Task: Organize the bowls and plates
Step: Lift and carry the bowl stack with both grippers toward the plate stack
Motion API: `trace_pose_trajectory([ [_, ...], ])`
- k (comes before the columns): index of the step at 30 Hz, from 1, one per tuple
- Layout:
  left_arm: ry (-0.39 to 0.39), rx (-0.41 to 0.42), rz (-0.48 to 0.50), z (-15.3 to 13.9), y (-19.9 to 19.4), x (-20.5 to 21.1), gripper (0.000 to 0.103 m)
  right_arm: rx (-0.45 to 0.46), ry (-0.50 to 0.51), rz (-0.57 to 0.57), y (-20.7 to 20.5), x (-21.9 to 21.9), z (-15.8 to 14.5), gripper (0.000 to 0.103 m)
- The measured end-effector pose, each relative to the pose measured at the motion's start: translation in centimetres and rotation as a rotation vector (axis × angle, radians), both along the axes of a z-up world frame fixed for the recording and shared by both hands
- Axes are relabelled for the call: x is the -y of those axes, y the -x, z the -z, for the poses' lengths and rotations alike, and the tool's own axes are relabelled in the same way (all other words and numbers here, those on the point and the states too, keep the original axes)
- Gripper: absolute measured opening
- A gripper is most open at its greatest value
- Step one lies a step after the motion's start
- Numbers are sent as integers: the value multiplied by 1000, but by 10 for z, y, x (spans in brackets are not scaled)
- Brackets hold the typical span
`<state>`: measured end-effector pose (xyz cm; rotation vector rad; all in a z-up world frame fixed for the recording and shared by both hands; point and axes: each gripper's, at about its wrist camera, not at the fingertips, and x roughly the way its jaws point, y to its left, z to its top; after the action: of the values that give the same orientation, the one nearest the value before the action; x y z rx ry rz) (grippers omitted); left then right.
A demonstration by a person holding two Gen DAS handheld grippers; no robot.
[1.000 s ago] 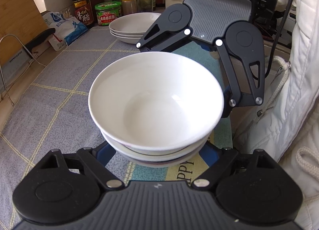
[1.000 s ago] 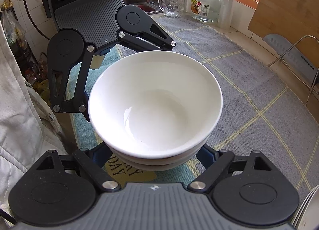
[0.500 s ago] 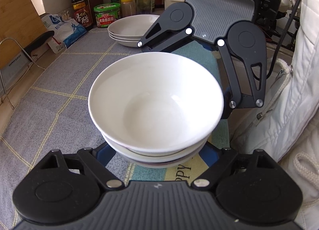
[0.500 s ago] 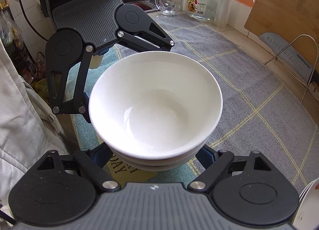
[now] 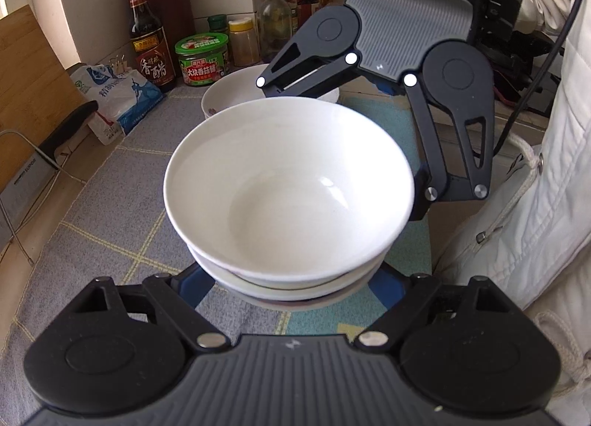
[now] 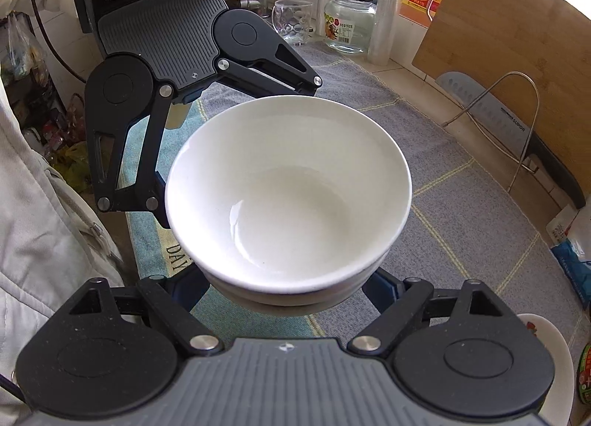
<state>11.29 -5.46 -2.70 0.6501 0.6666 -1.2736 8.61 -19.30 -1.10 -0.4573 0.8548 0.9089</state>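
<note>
A stack of white bowls [image 5: 288, 197] hangs above the grey checked cloth [image 5: 122, 186], held from two opposite sides. My left gripper [image 5: 288, 289] is shut on the lower bowls, its blue pads [image 5: 192, 285] pressing the base of the stack. My right gripper [image 6: 291, 293] grips the same bowl stack [image 6: 288, 197] from the other side, with one blue pad [image 6: 384, 287] against its base. Each gripper shows across the stack in the other's view. A pile of shallow white plates [image 5: 229, 93] sits behind the bowls, partly hidden.
Sauce bottles [image 5: 147, 38], a green-lidded jar [image 5: 203, 60] and a salt bag [image 5: 118, 93] line the back. A cutting board [image 6: 509, 38], cleaver [image 6: 509, 119] and wire rack [image 6: 517, 123] stand along one side, with a glass mug [image 6: 291, 23]. A person's white jacket [image 5: 535, 186] is close.
Both grippers have carried the bowl stack toward the plate pile and bottles and a little upward. Their hold on the stack looks the same.
</note>
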Motion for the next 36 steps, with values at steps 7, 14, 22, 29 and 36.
trace_pose_trajectory([
  [7,21,21,-5,-5,-7,53,88,20,19,-4,-6,56,-10,91],
  [14,47,50,-9,-6,-14,105,88,48,41,-2,-15,107,-17,91],
  [22,48,68,3,-3,-23,147,88,67,52,21,-23,151,-14,91],
  [29,36,64,17,9,-36,176,88,53,56,54,-29,176,0,91],
  [36,26,47,21,22,-49,195,88,38,74,89,-39,193,15,91],
])
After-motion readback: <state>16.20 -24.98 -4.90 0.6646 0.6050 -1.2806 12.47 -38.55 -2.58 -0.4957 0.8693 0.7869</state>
